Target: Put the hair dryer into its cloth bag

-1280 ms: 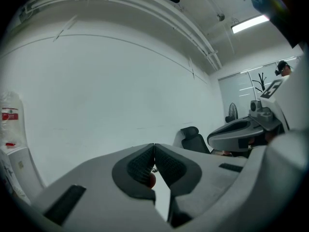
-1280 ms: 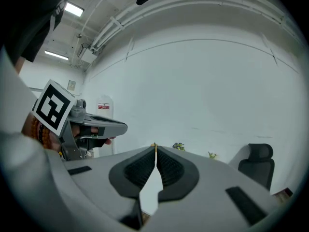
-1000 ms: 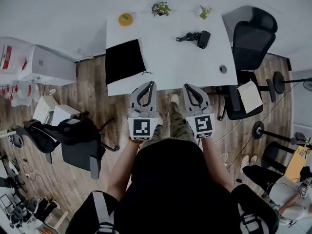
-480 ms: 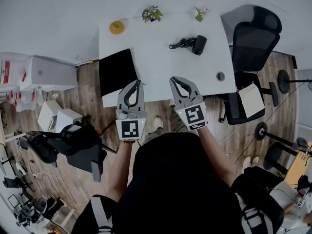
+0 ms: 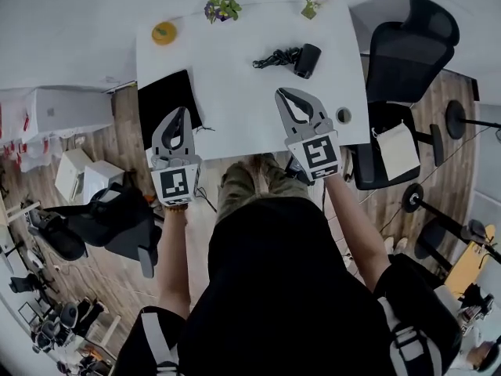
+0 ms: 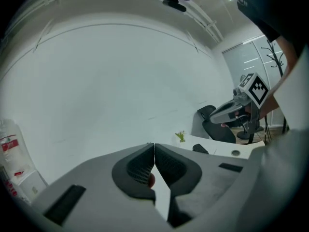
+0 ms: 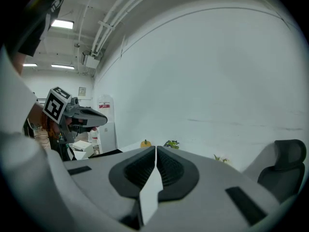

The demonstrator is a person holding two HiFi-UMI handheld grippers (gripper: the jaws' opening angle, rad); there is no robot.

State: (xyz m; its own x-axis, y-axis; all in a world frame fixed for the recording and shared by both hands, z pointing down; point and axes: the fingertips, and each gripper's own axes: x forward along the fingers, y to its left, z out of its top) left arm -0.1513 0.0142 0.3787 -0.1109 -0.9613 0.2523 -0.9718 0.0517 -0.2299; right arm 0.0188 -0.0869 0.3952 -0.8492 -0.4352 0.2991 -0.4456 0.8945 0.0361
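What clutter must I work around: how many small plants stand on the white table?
2. One plant stands at the table's far edge; the other plant is further right along it, beyond the hair dryer. None looks hidden.

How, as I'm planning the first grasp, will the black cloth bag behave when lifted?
The cloth bag lies flat and thin on the table, so it probably sags and folds when lifted. It looks light, so a push may slide or bunch it.
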